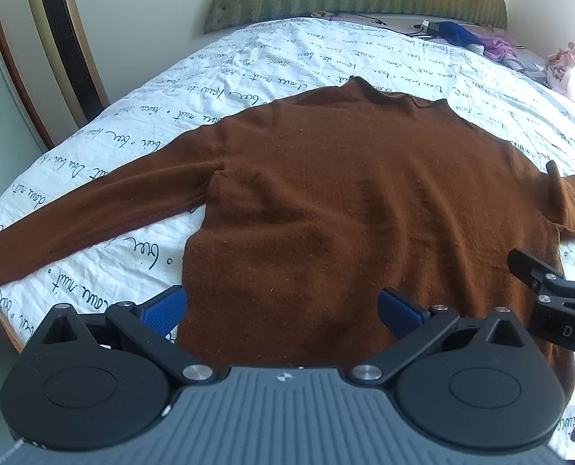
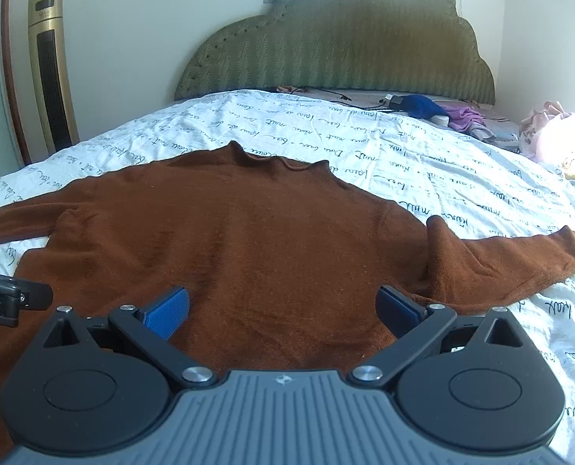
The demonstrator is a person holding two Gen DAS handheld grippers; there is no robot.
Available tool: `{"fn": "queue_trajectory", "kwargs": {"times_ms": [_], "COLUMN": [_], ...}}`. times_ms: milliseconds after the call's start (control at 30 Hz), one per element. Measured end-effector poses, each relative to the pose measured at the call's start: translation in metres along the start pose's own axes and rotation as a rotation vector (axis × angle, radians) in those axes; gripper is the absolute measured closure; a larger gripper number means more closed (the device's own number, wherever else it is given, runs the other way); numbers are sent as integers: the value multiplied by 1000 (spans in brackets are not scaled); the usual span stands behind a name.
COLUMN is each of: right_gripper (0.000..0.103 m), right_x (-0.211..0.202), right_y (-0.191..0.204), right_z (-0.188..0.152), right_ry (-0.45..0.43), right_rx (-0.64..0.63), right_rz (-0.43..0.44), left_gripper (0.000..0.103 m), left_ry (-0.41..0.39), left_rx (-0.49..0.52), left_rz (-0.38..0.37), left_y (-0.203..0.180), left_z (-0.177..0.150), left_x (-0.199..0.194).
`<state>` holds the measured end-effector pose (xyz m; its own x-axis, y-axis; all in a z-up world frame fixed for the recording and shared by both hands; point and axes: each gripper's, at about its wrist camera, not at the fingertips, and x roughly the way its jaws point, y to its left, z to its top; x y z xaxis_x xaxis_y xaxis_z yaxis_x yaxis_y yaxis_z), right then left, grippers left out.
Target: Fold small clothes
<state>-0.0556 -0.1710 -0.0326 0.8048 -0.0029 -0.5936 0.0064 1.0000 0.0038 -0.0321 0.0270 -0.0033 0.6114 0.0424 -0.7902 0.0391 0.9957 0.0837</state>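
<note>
A brown long-sleeved sweater (image 1: 345, 201) lies flat on the bed, collar far, hem near me; it also shows in the right wrist view (image 2: 248, 240). Its left sleeve (image 1: 93, 209) stretches out to the left. Its right sleeve (image 2: 519, 259) lies out to the right, bent near the armpit. My left gripper (image 1: 281, 310) is open, blue pads wide apart over the hem's left part. My right gripper (image 2: 283, 310) is open over the hem's right part. Neither holds cloth. The right gripper's black body also shows in the left wrist view (image 1: 550, 294).
The bed has a white sheet with black script (image 2: 403, 147) and a green padded headboard (image 2: 337, 50). Blue, purple and pink clothes (image 2: 461, 116) and a cable lie near the headboard. A gold tower fan (image 2: 51, 69) stands left of the bed.
</note>
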Motion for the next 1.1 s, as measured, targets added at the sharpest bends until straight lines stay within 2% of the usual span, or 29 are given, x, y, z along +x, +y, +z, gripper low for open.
{"fn": "queue_trajectory", "kwargs": {"times_ms": [167, 300, 333, 400, 433, 467, 500, 600, 700, 800, 833, 900, 967, 1100], "right_gripper": [0, 0, 0, 0, 0, 0, 0, 0, 0, 0, 0, 0, 0, 0], "right_x": [3, -3, -9, -27, -32, -34, -30, -12, 1, 2, 1, 1, 1, 2], "right_y": [4, -4, -8, -14, -14, -11, -8, -4, 9, 13, 16, 20, 21, 19], "right_z": [1, 14, 17, 18, 18, 16, 16, 25, 33, 35, 35, 36, 38, 40], "right_ry": [24, 42, 18, -112, -192, -231, -207, -66, 34, 58, 57, 66, 64, 66], "right_rx": [-2, 74, 99, 134, 95, 26, -7, 28, -29, -62, -81, -110, -119, -105], "right_rz": [-7, 11, 55, 128, 183, 230, 249, 186, 66, 22, 6, -29, -33, -16], "left_gripper": [0, 0, 0, 0, 0, 0, 0, 0, 0, 0, 0, 0, 0, 0], "left_ry": [21, 40, 42, 59, 63, 66, 70, 72, 18, -105, -123, -113, -86, -52], "left_rx": [7, -4, -10, -15, -18, -21, -26, -42, -76, -124, -146, -169, -181, -157], "left_rz": [11, 48, 54, 47, 44, 41, 35, 15, -42, -101, -133, -216, -261, -243], "left_y": [1, 3, 4, 6, 7, 7, 7, 10, 15, 21, 24, 27, 28, 24], "left_z": [2, 4, 4, 7, 8, 8, 9, 8, 7, 4, 3, 5, 7, 8], "left_x": [1, 4, 5, 7, 8, 9, 9, 10, 3, -11, -15, -15, -12, -5]}}
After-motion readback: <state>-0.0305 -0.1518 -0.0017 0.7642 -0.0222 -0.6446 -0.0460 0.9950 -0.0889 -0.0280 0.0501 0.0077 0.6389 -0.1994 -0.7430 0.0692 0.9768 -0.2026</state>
